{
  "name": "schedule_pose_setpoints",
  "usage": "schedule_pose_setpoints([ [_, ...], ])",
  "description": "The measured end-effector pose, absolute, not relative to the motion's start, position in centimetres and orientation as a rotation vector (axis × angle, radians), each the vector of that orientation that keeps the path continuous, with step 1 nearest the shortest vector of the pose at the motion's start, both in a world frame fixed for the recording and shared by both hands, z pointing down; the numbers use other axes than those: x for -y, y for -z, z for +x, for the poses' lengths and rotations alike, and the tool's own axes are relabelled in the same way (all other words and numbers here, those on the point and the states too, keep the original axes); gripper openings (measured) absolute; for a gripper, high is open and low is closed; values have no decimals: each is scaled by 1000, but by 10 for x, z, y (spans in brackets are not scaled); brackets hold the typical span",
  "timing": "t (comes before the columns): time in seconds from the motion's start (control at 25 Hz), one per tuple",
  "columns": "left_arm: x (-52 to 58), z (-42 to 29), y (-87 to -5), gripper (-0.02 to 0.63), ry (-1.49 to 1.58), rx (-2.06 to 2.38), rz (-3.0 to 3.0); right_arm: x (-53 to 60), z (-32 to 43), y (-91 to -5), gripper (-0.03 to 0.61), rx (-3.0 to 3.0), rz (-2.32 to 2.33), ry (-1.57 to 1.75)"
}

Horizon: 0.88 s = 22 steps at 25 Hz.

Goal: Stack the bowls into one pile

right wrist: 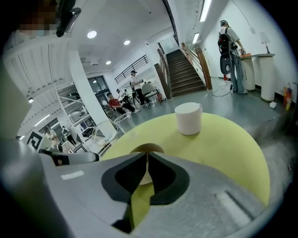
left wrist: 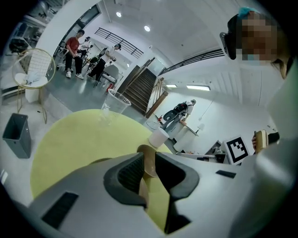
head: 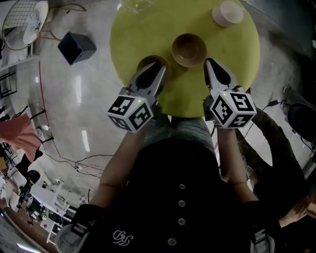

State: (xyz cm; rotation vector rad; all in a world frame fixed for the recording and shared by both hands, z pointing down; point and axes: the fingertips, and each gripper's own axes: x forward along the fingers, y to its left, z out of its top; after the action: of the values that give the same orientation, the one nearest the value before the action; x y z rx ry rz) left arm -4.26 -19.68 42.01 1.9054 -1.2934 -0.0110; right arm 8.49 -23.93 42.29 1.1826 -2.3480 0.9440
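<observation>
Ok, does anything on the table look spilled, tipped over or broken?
Nothing stands out. The white bowl, clear bowl and middle brown bowl sit upright on the yellow table; the left gripper pinches the near brown bowl by its rim.

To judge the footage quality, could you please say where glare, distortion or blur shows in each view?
Head view: streaks of glare on the floor, edges bent. Left gripper view: strong fisheye bend, black corners. Right gripper view: same bend, bright ceiling lights, white bowl sharp.
</observation>
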Motion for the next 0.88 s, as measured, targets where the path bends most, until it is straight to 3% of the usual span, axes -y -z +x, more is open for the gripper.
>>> schedule_pose_setpoints([
  [0.44,203,-32,-432,80,6,1274,1871,248,89,-449,57,2279,1159,-976],
  [0.88,214,-28,-440,80,16,1252,1838,261,87,-474,58,2228,1154,-1011],
])
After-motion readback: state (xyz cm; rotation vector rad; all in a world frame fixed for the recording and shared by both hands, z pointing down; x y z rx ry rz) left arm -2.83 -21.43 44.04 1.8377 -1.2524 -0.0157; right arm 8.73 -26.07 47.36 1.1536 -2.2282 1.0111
